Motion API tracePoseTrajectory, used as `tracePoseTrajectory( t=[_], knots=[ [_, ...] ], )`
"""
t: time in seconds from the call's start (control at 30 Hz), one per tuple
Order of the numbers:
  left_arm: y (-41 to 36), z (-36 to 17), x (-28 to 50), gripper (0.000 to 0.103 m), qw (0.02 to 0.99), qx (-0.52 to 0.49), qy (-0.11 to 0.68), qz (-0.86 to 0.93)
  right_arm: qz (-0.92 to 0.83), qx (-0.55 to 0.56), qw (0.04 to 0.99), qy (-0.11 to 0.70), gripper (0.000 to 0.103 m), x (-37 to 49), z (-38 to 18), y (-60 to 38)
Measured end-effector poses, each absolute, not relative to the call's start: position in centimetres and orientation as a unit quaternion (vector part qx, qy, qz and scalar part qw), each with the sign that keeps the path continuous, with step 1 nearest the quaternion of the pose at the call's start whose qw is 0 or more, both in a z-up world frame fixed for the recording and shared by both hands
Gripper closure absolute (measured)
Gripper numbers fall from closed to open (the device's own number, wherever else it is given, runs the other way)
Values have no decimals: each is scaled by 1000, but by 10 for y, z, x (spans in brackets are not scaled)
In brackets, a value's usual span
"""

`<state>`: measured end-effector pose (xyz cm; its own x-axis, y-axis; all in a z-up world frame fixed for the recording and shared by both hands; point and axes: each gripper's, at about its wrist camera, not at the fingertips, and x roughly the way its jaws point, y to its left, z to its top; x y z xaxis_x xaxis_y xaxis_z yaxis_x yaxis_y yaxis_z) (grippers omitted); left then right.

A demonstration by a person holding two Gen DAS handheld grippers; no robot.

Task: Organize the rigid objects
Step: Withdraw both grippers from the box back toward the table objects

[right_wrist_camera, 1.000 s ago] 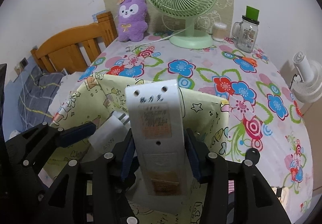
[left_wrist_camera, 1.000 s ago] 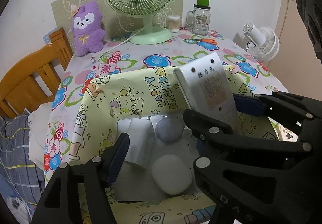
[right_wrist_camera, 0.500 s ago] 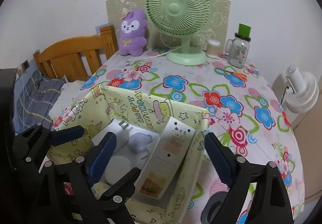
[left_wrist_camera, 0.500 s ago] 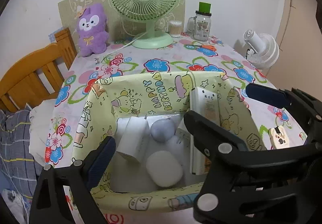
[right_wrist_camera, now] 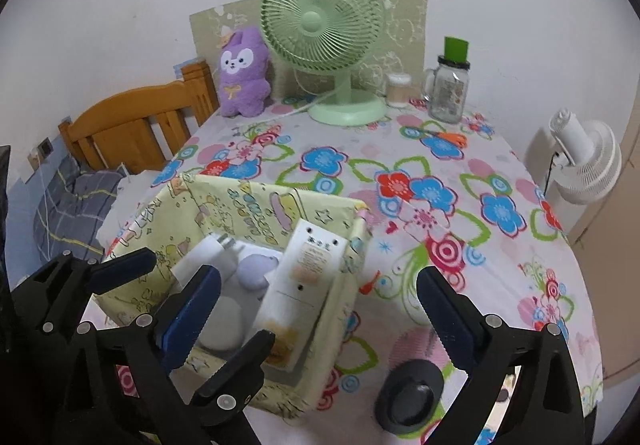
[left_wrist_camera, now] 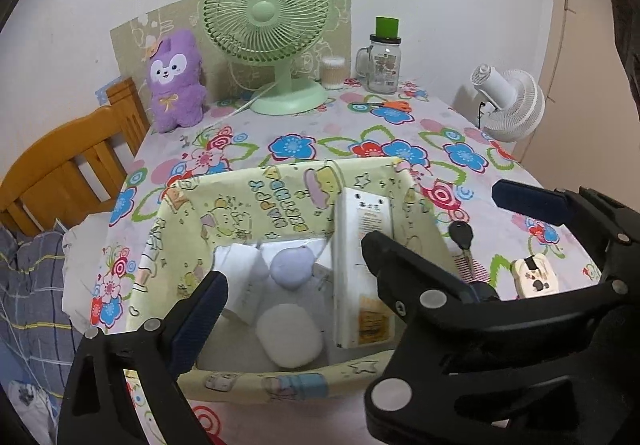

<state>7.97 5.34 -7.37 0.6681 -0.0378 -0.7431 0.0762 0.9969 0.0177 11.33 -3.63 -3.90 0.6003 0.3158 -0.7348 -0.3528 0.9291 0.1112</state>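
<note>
I found the white power strip (left_wrist_camera: 362, 269) lying inside the yellow cartoon-print box (left_wrist_camera: 280, 201), propped against its right wall, underside up, with a printed label and an orange sticker near its lower end. Beside it lay a white plug adapter (left_wrist_camera: 244, 285), a lilac round item (left_wrist_camera: 290, 267) and a white oval case (left_wrist_camera: 289, 341). My right gripper (right_wrist_camera: 316, 309) was opening, nothing between its fingers. My left gripper (left_wrist_camera: 292, 291) was likewise opening and empty. The box sat on the flowered surface (right_wrist_camera: 440, 213).
</note>
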Motion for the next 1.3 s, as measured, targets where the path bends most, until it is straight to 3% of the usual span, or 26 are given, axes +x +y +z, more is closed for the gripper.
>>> tracePoseTrajectory(
  t=[1.3],
  knots=[
    [-23,-43,51,0,928,28,369,-46,136,-8,923,359,0,76,-7,-127]
  ],
)
